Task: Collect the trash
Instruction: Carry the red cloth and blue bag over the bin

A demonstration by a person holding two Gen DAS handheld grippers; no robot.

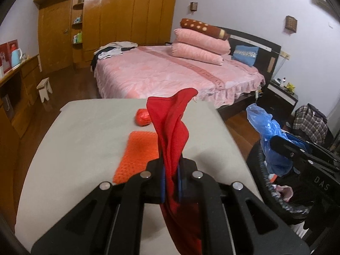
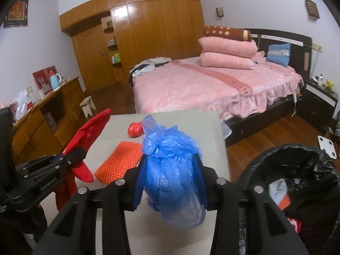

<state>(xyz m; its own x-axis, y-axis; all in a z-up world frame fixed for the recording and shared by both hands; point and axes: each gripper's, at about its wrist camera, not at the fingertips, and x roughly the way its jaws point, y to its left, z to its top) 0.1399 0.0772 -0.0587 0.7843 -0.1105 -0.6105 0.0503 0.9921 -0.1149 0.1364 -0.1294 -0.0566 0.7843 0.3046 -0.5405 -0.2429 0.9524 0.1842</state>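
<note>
1. Left gripper: jaws pressed narrow on a red cloth. The cloth is lifted off the table; one end stands up above the fingers, the other hangs down below them.
2. Right gripper: jaws set fairly wide but filled, clamping a knotted blue plastic bag. The bag is held in the air over the table's near right part, its bulk sagging beneath the fingers.
3. Grey table: bears two items not yet picked up.
   - Orange mesh pad, lying flat near the middle, between the two grippers.
   - Small red crumpled ball, further back, apart from the pad.
4. Trash bin with black liner: stands on the floor just beside the table's right edge, below and to the right of the right gripper. Some items already lie inside: a pale piece, an orange piece and a red piece can be made out; what they are cannot be told.
5. Progress, as a judgement: middle of the task. Part of the trash is binned, two pieces are in hand but not yet dropped, two remain on the table.
6. Remaining, as a judgement: carry the blue bag, nearest the bin, over the opening and release; then the red cloth; then fetch the pad and the ball.
</note>
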